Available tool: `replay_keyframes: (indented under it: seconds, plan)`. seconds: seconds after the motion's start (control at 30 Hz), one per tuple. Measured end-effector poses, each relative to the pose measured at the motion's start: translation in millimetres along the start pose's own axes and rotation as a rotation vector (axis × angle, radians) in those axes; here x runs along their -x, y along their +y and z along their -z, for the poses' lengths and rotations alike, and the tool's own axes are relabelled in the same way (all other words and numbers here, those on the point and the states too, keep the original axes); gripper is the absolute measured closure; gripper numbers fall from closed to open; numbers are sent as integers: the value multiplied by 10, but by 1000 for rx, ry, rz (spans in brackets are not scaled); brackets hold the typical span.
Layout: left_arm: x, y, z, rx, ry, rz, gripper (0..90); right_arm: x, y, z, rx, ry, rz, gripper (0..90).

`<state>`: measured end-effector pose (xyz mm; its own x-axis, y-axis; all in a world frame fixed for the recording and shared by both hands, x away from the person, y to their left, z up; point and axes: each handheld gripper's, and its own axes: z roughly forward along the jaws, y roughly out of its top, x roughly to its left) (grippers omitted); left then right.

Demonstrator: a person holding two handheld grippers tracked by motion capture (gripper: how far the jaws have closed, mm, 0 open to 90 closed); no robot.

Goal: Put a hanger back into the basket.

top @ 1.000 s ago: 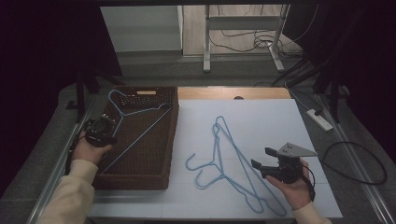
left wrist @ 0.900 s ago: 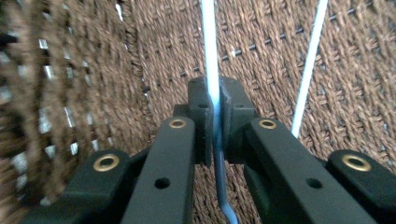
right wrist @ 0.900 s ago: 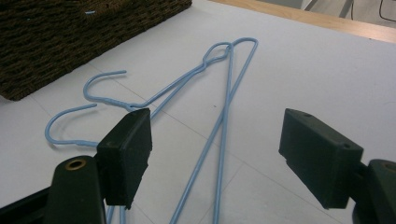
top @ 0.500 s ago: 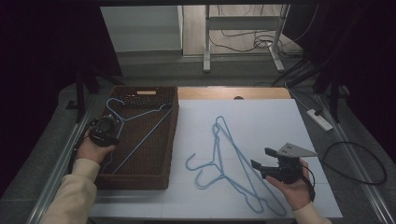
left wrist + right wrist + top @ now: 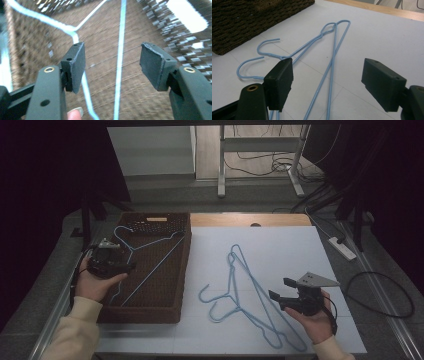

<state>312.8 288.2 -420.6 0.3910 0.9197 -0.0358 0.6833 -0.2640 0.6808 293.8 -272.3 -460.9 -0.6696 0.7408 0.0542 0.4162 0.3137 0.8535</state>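
Left tongs (image 5: 121, 268) lifted off basket's hanger (image 5: 150, 251), jaws just opened, empty, right tongs (image 5: 281, 288) wide, empty

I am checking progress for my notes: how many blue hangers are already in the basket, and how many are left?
Done: one blue hanger lies in the woven basket. In hand: nothing; the left gripper has just been opening above that hanger, jaws empty. Left: two hangers lie on the white table; the open right gripper waits beside them.
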Motion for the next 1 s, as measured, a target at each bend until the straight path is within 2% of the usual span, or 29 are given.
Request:
replay_keyframes:
  seconds: [0.17,0.23,0.27,0.3,0.33,0.57,0.87,1.0]
  plan:
    - [168,-25,146,91,-71,-38,361,20,10,-9,2,2,-12,260]
    - [207,-35,173,116,-104,-38,354,31,11,-13,1,0,-12,260]
    - [207,-35,173,116,-104,-38,353,31,10,-13,0,-1,-11,260]
    - [257,-46,192,147,-148,-32,351,30,9,-11,0,-2,-10,259]
    - [285,-50,195,160,-165,-32,350,27,7,-9,1,-3,-10,259]
    - [516,-97,189,213,-207,-72,337,45,-11,24,1,-6,-7,259]
    - [767,-213,149,236,-265,-72,318,105,-37,44,-4,-12,-9,259]
    - [825,-292,185,253,-265,-59,310,95,-30,33,-14,-13,17,258]
